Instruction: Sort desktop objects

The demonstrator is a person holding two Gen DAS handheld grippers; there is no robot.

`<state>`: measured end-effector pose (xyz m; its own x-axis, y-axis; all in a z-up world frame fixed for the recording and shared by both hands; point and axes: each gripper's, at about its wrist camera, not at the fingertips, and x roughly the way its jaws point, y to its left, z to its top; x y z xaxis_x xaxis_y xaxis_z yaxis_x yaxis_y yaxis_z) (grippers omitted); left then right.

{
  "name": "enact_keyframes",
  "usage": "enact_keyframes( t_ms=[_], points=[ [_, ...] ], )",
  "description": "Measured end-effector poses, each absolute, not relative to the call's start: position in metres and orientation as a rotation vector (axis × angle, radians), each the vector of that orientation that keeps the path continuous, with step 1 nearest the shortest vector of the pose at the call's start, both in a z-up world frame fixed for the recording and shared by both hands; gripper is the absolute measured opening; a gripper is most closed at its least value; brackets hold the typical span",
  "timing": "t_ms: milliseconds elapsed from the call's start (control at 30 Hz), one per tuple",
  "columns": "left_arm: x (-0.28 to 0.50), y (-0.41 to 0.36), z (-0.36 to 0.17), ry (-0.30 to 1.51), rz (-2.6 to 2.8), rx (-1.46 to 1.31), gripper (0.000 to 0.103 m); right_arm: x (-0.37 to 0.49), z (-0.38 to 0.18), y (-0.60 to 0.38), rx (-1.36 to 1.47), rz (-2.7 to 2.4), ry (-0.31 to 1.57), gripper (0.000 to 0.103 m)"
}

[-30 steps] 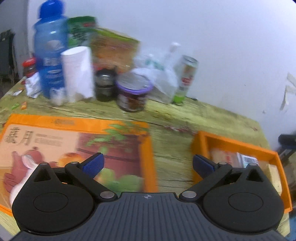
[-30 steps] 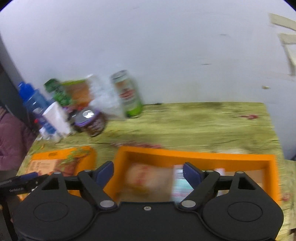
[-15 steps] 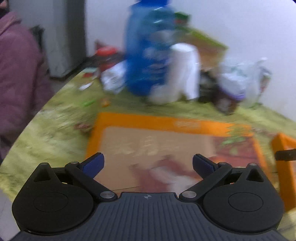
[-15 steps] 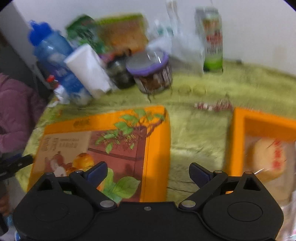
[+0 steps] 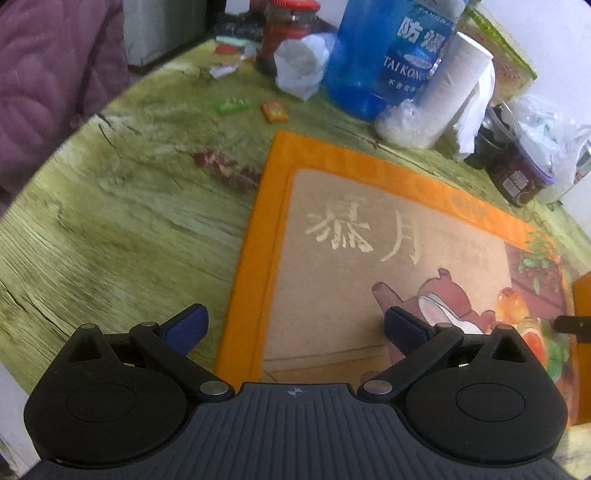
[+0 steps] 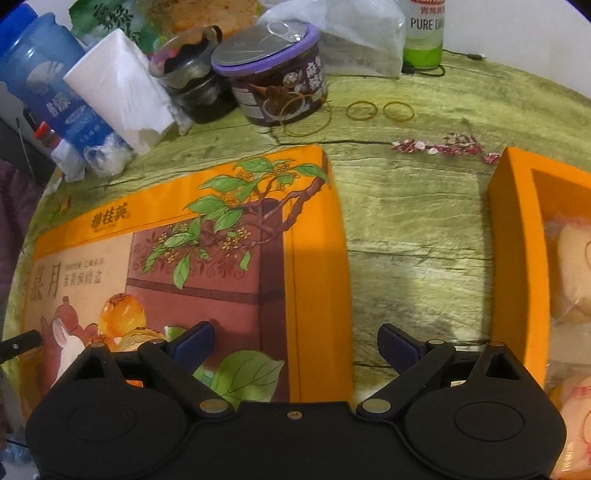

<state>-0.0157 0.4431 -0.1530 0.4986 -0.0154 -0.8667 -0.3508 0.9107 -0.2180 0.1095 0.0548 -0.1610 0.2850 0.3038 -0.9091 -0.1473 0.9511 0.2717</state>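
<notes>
While both the left hand-held gripper [image 5: 293,328] and right hand-held gripper [image 6: 295,341] hang empty, jaws apart, over opposite edges of the box lid [image 6: 207,236] lying flat on the bench [image 6: 413,236], closing on those edges looks next.

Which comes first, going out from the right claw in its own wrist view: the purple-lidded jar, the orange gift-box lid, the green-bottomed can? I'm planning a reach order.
1. Orange gift-box lid: directly under the right claw, its right edge between the open fingers.
2. Purple-lidded jar: beyond the lid, slightly left of centre.
3. Green-bottomed can: farthest, at the table's back, against the wall, right of the jar.
</notes>
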Motion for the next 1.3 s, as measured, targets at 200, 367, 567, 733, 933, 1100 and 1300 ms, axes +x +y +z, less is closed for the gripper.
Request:
enact_keyframes(
  t_ms=[200,367,567,733,933,1100,1300],
  points=[
    [-0.017,0.439,-0.155,1.025,0.201,-0.407,0.103,0.105,-0.163,0.053,0.188,0.332,1.289,0.095],
    [-0.014,0.436,-0.156,1.025,0.179,-0.386,0.103,0.095,-0.161,0.057,0.189,0.326,1.296,0.097],
    [-0.013,0.434,-0.158,1.026,0.156,-0.366,0.103,0.077,-0.158,0.053,0.201,0.301,1.311,0.097],
    [-0.016,0.434,-0.158,1.03,0.13,-0.346,0.103,0.056,-0.157,0.05,0.21,0.289,1.316,0.097],
    [-0.021,0.434,-0.158,1.016,0.119,-0.336,0.103,0.038,-0.156,0.053,0.195,0.297,1.283,0.102],
    [-0.022,0.436,-0.158,1.015,0.111,-0.335,0.103,0.037,-0.16,0.049,0.247,0.273,1.246,0.103],
    [-0.02,0.438,-0.16,1.018,0.102,-0.337,0.103,0.048,-0.164,0.046,0.286,0.229,1.173,0.103]
  ],
)
